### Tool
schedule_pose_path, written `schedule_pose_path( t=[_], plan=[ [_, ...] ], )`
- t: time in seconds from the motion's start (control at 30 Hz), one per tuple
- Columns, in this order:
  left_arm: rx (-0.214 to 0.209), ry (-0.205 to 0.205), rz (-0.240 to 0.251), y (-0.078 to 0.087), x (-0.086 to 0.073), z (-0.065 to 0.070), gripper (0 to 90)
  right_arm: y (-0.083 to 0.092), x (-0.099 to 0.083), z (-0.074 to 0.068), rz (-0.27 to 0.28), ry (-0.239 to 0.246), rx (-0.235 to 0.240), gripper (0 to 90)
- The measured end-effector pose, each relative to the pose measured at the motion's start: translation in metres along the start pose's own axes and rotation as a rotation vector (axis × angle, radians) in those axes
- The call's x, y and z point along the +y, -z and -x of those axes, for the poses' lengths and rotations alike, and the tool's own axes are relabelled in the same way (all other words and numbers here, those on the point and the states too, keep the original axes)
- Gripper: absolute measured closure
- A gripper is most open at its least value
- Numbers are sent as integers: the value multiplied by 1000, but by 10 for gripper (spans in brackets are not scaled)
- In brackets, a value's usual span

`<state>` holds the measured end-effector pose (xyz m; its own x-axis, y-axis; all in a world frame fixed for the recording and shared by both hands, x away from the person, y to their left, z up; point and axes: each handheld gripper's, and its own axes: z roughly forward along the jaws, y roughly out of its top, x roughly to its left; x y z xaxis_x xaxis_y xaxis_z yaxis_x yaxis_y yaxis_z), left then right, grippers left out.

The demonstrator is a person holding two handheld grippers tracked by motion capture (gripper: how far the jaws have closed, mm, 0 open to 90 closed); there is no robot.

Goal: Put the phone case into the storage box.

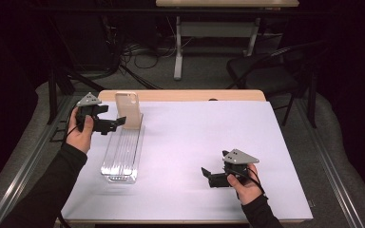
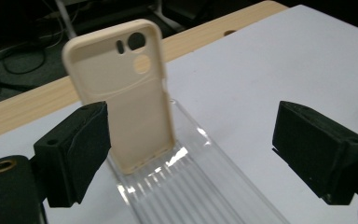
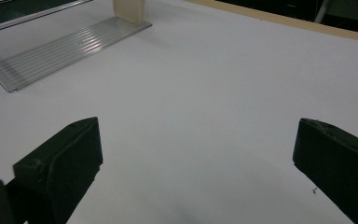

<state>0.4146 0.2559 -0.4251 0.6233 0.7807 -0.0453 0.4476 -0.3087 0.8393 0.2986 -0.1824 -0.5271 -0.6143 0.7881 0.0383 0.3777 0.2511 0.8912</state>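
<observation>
A cream phone case [image 1: 127, 109] stands upright in the far end of a clear ridged rack [image 1: 121, 154] on the white table. In the left gripper view the case [image 2: 123, 93] leans back in the rack [image 2: 200, 186], its camera cutouts at the top. My left gripper [image 1: 119, 123] is open just left of the case, its jaws apart and not touching it. My right gripper [image 1: 208, 174] hovers open over bare table at the front right, nothing between its jaws. The right gripper view shows the rack [image 3: 65, 46] far off with the case's foot [image 3: 129, 9].
The white table surface [image 1: 209, 128] has a wooden strip [image 1: 195, 95] along its far edge. Beyond it are a black chair [image 1: 271, 71], cables on the floor and a desk frame [image 1: 214, 33]. A metal rail [image 1: 33, 152] runs along the left side.
</observation>
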Motion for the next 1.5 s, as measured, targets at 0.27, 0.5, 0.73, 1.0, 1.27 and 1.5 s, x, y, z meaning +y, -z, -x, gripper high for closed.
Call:
schedule_pose_path(
  t=[0.27, 0.5, 0.73, 1.0, 1.27, 1.5],
  plan=[
    [-53, -12, 22, 4, -1, 16, 121, -2, 0, 0, -6, 0, 3, 11],
    [-70, -37, 19, 3, -1, 26, 122, -2, -1, 1, -9, -2, 3, 10],
    [-92, -49, 14, 1, -2, 33, 125, -3, -2, 2, -14, -8, 4, 11],
    [-115, -47, 13, 0, -4, 37, 129, -4, -3, 2, -16, -5, 7, 11],
    [-141, -60, 16, -1, -9, 48, 131, -2, -3, 2, -12, -8, 7, 10],
    [-185, -64, 37, 0, -13, 62, 132, 0, -2, 2, -5, -7, 4, 11]
  ],
)
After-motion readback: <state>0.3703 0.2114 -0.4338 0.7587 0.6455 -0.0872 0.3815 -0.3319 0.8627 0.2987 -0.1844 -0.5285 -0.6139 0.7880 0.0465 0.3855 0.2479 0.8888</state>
